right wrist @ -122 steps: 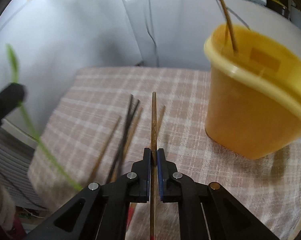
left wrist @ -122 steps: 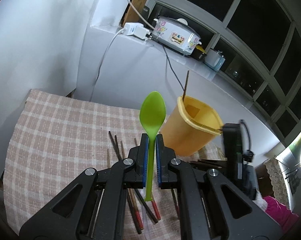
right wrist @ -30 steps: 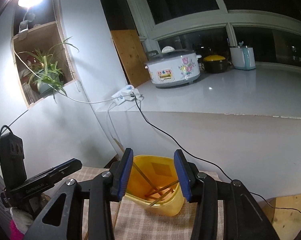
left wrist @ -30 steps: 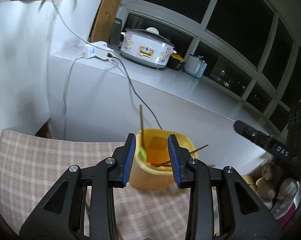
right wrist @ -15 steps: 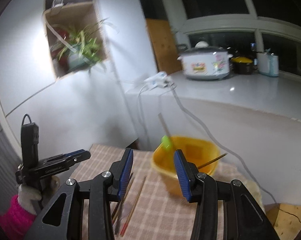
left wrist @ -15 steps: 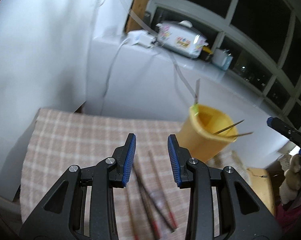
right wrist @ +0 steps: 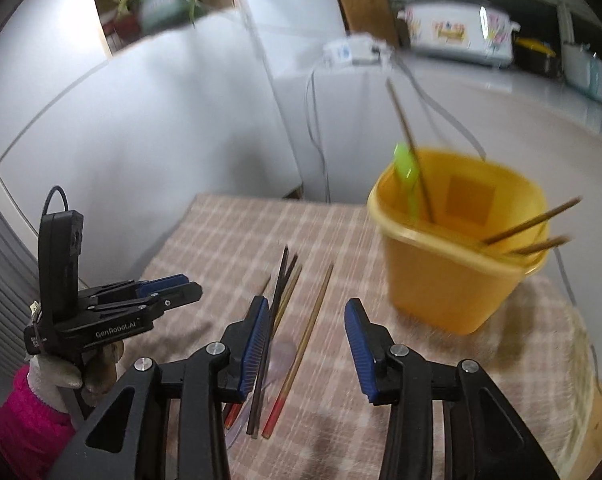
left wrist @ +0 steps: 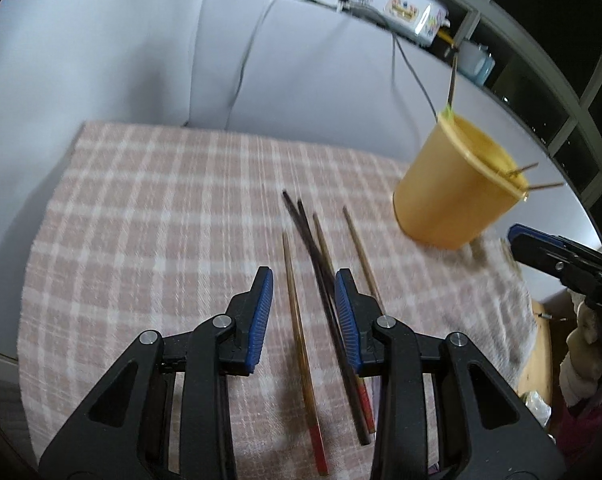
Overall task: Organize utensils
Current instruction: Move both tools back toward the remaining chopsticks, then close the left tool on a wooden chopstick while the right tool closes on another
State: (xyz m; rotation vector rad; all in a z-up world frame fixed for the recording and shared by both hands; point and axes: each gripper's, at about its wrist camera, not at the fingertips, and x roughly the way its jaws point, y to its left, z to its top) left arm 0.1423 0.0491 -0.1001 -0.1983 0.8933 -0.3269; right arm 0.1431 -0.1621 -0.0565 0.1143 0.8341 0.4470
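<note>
The left gripper (left wrist: 303, 304) has its jaws apart and holds nothing. It points down at the chopsticks (left wrist: 321, 280) that lie loose on the checked cloth (left wrist: 149, 208) over the worktop. Through the gap between the jaws one brown chopstick and the dark pair are seen on the cloth; whether the pads touch them I cannot tell.

The right gripper (right wrist: 307, 334) also has its jaws apart and empty, and they have just been closing a little. One light brown chopstick with a red end lies on the cloth in the gap between them, and the dark ones lie just beside the left jaw.

The yellow cup (right wrist: 457, 256) stands upright on the cloth, to the right of the loose chopsticks and apart from them. Inside it are the green spoon (right wrist: 407, 172) and one chopstick leaning at the far left side of the rim, and two more chopsticks that stick out over the right side.

In the right wrist view the left gripper is at the left, held by a hand (right wrist: 61, 372) in a light glove with a pink sleeve (right wrist: 21, 420).
</note>
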